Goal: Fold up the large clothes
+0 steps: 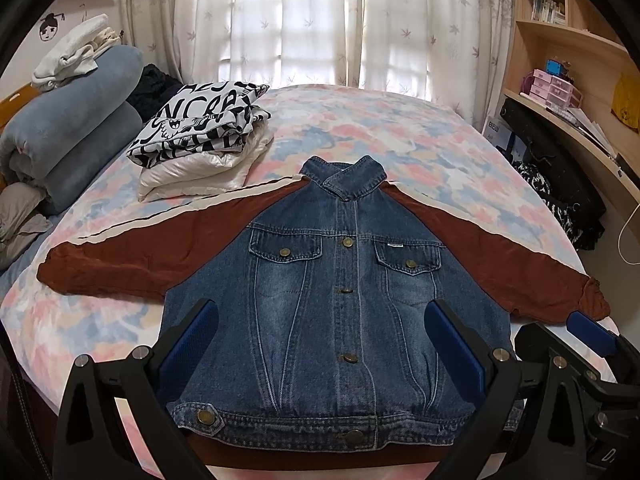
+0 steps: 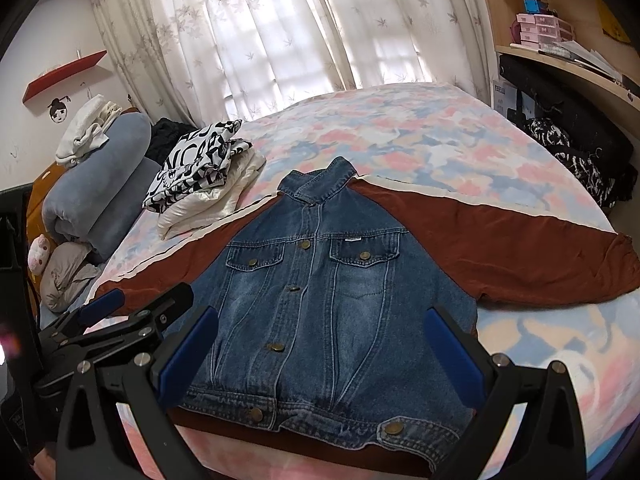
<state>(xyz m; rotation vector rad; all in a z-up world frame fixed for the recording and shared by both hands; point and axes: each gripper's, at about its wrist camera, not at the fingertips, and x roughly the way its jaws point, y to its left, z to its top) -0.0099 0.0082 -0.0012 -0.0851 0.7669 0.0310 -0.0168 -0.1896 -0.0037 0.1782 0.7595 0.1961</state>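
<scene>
A blue denim jacket (image 1: 340,300) with rust-brown sleeves lies flat on the bed, front up and buttoned, collar pointing away from me. Its left sleeve (image 1: 152,256) and right sleeve (image 1: 520,264) are spread out to the sides. My left gripper (image 1: 322,306) hovers open over the jacket's lower half, near the hem, with nothing between its blue pads. My right gripper (image 2: 322,314) is open too, above the same lower part of the jacket (image 2: 320,280). The two grippers sit side by side: the right gripper (image 1: 556,332) shows at the left view's edge, the left gripper (image 2: 144,300) at the right view's.
The floral bedsheet (image 1: 400,132) covers the bed. A stack of folded clothes (image 1: 200,136) lies beyond the left sleeve, with rolled grey-blue blankets (image 1: 72,128) further left. Dark clothing (image 1: 560,188) and a wooden desk with shelves (image 1: 580,80) stand along the bed's right side.
</scene>
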